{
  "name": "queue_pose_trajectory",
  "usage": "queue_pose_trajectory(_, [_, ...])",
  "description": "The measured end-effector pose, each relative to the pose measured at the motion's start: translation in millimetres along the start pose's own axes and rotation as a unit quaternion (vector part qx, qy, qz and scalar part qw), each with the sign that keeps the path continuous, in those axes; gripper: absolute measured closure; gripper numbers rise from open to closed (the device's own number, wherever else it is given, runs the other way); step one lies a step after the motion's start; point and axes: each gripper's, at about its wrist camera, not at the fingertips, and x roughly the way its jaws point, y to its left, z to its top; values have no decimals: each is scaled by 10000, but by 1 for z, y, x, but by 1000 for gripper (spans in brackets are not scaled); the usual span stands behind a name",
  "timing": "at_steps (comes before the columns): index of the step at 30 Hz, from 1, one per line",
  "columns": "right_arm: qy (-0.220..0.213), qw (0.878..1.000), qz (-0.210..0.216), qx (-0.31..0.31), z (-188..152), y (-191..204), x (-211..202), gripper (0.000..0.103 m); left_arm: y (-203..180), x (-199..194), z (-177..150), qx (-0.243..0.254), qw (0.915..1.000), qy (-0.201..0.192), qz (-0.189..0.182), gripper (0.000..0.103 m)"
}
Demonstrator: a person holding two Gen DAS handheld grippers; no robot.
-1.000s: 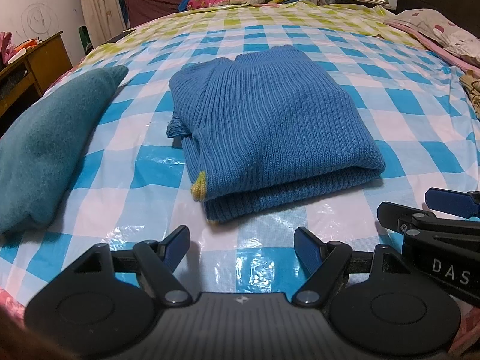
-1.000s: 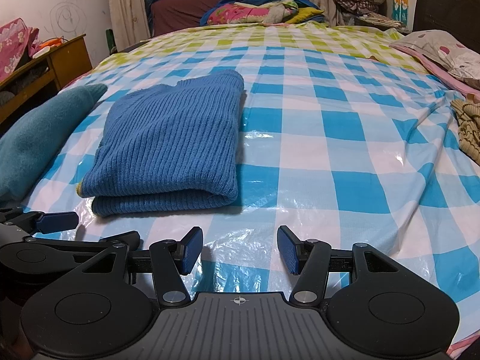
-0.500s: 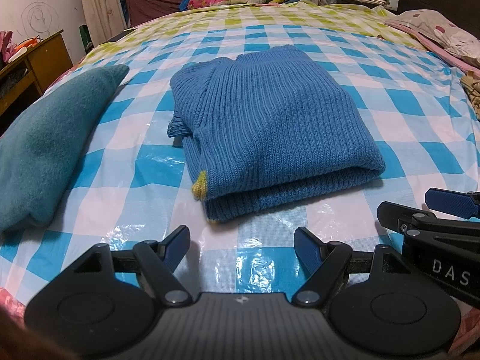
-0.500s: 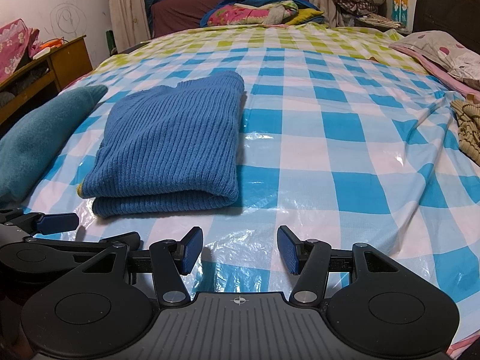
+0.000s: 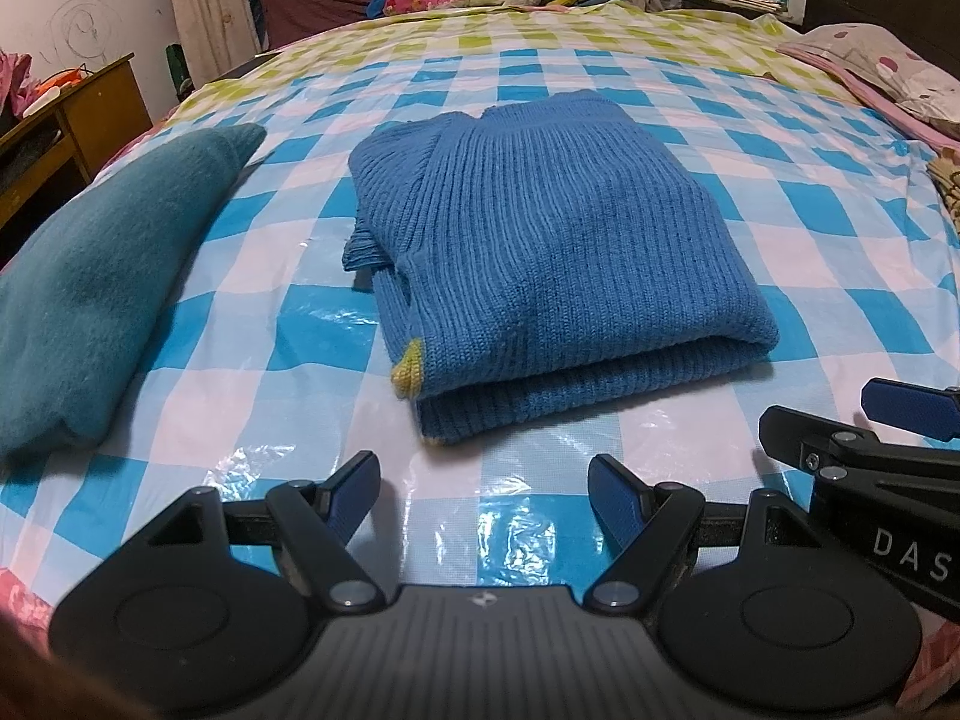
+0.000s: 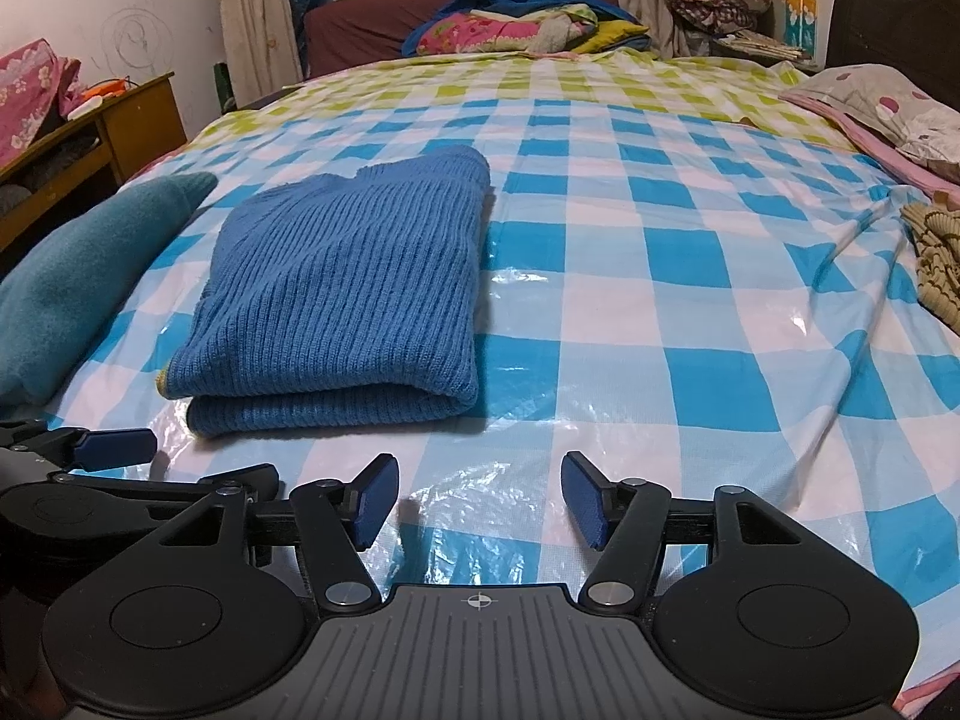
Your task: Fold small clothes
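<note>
A folded blue ribbed sweater point(image 5: 552, 276) lies flat on the checked plastic sheet point(image 5: 252, 324) over the bed, with a small yellow bit showing at its near left corner. My left gripper point(image 5: 483, 483) hovers open just short of the sweater's near edge, with nothing between its fingers. The right gripper point(image 6: 480, 489) sits to the right of the sweater point(image 6: 348, 300); its jaws are opening and hold nothing. Each gripper shows at the edge of the other's view: the right gripper point(image 5: 888, 420) and the left gripper point(image 6: 114, 447).
A teal folded garment point(image 5: 90, 288) lies left of the sweater. A beige knit item point(image 6: 936, 264) and a pillow point(image 6: 888, 102) are at the right edge. Bedding is piled at the far end point(image 6: 516, 24), and a wooden cabinet point(image 6: 108, 126) stands to the left.
The right gripper's jaws have spread slightly wider. Nothing else has moved.
</note>
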Motion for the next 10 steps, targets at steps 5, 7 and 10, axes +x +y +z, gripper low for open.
queue_pose_trajectory(5, [-1,10000,-3,2,0,0,0,41,0,0,0,-1,10000,-1,2,21])
queue_pose_trajectory(7, [-5,10000,-4,6,0,0,0,40,0,0,0,-7,10000,2,7,21])
queue_pose_trajectory(10, [-15,10000,-6,0,1,1,0,38,1,0,0,-21,10000,6,16,21])
